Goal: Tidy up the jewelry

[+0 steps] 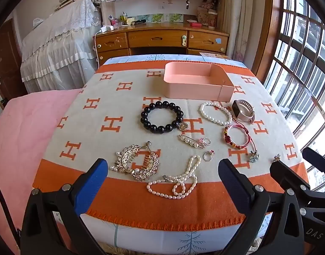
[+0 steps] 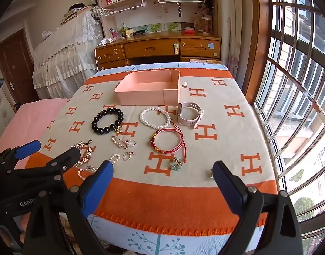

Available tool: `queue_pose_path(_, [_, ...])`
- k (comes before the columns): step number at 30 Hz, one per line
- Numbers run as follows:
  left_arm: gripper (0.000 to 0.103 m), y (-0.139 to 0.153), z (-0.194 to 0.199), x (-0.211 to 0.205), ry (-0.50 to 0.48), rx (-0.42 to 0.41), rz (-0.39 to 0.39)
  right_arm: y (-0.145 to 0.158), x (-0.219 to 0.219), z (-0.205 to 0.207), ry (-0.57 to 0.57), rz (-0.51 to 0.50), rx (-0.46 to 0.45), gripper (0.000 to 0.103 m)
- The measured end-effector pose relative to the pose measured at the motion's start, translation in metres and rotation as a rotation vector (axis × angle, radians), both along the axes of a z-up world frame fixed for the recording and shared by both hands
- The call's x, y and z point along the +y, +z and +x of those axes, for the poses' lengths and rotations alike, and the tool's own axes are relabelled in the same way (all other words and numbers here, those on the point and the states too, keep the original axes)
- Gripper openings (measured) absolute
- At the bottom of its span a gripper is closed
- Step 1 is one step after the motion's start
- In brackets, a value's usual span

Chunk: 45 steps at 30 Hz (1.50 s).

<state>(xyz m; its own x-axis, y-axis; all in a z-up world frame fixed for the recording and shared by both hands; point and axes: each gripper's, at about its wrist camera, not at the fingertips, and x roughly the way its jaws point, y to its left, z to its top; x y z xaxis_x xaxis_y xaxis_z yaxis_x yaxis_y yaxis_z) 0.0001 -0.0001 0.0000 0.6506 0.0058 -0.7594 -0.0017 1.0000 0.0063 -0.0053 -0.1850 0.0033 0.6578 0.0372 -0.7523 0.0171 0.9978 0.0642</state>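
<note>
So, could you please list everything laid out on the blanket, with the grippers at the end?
storage box: one, pink, far side of the blanket, nothing seen inside
black bead bracelet: one, black with a gold charm, in front of the box
white pearl bracelet: one, white, right of the black one
watch: one, pale pink strap, far right by the box corner
red cord bracelet: one, red, below the watch
pearl pin: one, silver, centre
rings: two, silver, centre
hair comb: one, gold, near left
pearl necklace: one, pinkish white, near centre
flower charms: two, near right
blanket: one, orange and cream
left gripper: open
right gripper: open
</note>
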Motion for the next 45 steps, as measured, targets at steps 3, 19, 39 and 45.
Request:
queue_pose_path(3, [0.102, 0.000, 0.000, 0.000, 0.000, 0.001, 0.004, -0.001, -0.001, 0.000, 0.000, 0.008, 0.000, 0.095])
queue_pose_path(19, [0.102, 0.000, 0.000, 0.000, -0.001, -0.003, 0.008, -0.003, -0.002, 0.000, -0.002, 0.011, 0.000, 0.095])
queue_pose_path(39, [0.102, 0.006, -0.007, 0.003, -0.005, -0.042, 0.006, 0.009, 0.004, -0.008, -0.005, -0.011, -0.057, 0.095])
queue_pose_path(45, [0.102, 0.011, -0.010, 0.002, -0.006, -0.059, 0.004, 0.012, 0.004, -0.010, -0.005, -0.005, -0.074, 0.095])
